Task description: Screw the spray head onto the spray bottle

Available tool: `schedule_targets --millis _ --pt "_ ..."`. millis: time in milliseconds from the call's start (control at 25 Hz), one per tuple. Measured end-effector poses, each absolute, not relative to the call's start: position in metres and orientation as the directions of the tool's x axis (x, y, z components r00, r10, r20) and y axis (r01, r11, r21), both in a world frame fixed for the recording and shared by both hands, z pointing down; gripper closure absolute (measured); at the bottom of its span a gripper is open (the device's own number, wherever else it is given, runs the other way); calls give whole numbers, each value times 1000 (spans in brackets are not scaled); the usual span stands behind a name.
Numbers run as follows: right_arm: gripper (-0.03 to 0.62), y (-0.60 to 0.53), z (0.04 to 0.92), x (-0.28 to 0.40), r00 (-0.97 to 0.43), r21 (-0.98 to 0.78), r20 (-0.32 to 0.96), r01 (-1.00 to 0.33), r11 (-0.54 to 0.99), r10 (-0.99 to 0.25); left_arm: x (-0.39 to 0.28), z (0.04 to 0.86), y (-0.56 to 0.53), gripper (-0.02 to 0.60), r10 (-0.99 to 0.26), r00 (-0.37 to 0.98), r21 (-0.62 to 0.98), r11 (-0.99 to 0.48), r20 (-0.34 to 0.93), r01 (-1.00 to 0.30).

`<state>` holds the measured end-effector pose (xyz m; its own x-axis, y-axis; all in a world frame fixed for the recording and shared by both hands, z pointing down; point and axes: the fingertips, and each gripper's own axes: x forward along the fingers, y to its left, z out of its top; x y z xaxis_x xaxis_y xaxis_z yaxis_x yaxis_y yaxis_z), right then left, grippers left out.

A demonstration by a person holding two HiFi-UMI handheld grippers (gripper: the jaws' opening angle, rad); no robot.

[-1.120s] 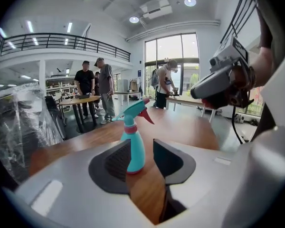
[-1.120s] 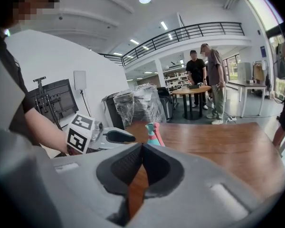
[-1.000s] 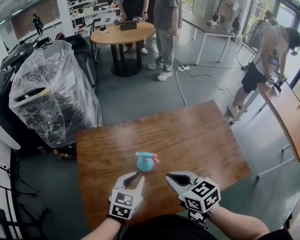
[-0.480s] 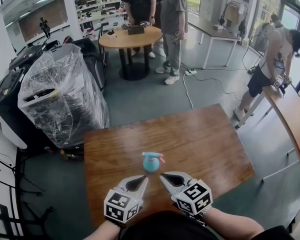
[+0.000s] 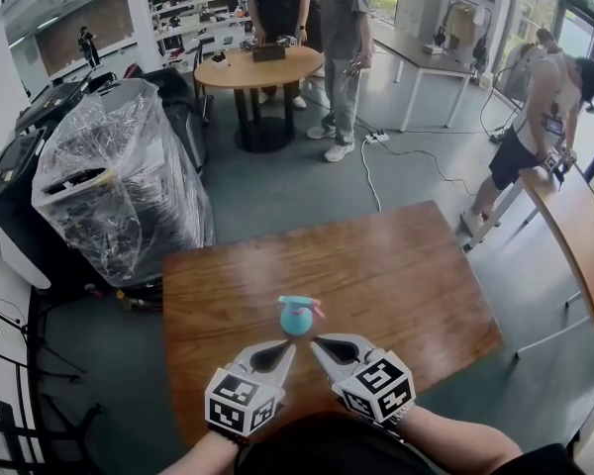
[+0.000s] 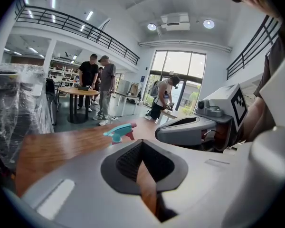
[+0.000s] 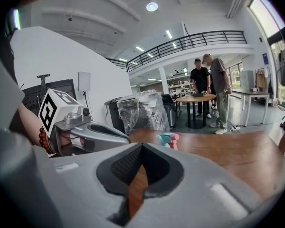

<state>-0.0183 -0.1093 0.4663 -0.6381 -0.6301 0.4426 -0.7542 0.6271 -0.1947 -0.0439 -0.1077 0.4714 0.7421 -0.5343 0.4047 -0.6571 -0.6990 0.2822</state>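
A small light-blue spray bottle (image 5: 297, 319) stands upright on the brown wooden table (image 5: 406, 265), with a teal spray head and pink nozzle on top. The head also shows in the left gripper view (image 6: 118, 132) and the right gripper view (image 7: 168, 139). My left gripper (image 5: 285, 350) is just short of the bottle on its near left, shut and empty. My right gripper (image 5: 321, 344) is on its near right, also shut with nothing in it. Their tips nearly meet in front of the bottle. Neither touches it.
A plastic-wrapped machine (image 5: 114, 181) stands off the table's left side. Beyond are a round table (image 5: 267, 67) with people standing at it and a cable on the floor (image 5: 371, 176). Another person (image 5: 540, 117) works at a wooden table (image 5: 574, 236) on the right.
The left gripper's jaws have closed from slightly open. Both grippers have drawn together just in front of the bottle, which has not moved.
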Motion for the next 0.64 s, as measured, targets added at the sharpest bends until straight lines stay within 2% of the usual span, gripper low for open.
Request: schedule_targets --millis 640 --pt "603 -105 468 -16 -633 -188 453 -756 627 -628 -39 474 -103 566 -534 743 290 -696 404 -657"
